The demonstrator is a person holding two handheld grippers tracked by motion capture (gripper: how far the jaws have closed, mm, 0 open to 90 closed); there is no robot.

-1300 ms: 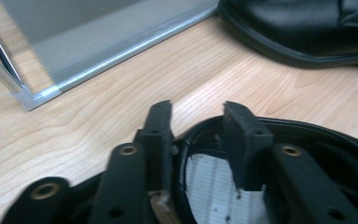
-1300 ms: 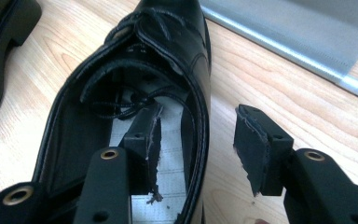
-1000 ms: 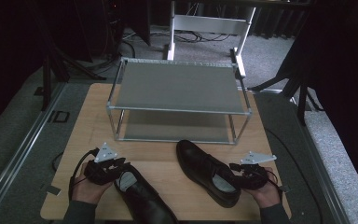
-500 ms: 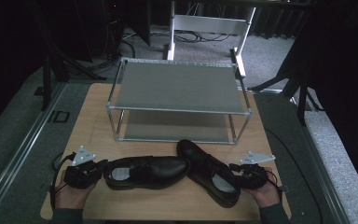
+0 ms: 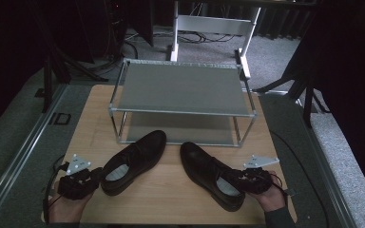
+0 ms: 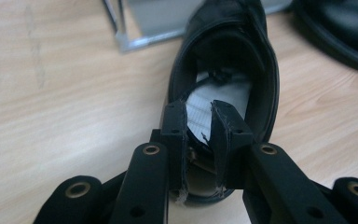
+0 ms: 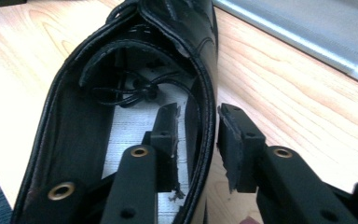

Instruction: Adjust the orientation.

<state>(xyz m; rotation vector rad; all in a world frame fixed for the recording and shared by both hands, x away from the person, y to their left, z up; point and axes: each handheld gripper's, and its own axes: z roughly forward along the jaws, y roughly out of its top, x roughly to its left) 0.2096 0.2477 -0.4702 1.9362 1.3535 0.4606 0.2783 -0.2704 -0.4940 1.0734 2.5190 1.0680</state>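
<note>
You have a black dress shoe at each hand-held gripper, both lying on the table [image 5: 171, 199] in front of the two-tier rack [image 5: 183, 90], toes toward it, presumably so each can be slid onto a shelf toe-first.

Your left hand-held gripper [image 6: 199, 122] sits at the heel of the left shoe [image 5: 133, 161], which is angled with its toe toward the rack's lower shelf. In the left gripper view its jaws are nearly together over the heel rim and the white insole; they have just eased apart a little (I cannot tell whether the pads truly pinch the leather).

Your right hand-held gripper [image 7: 198, 128] straddles the side wall of the right shoe [image 5: 211, 175] near the heel: one jaw inside over the insole, the other outside above the wood. Those jaws have just been closing on that wall, yet a gap shows beside the outer pad, so the grip looks unfinished.
</note>
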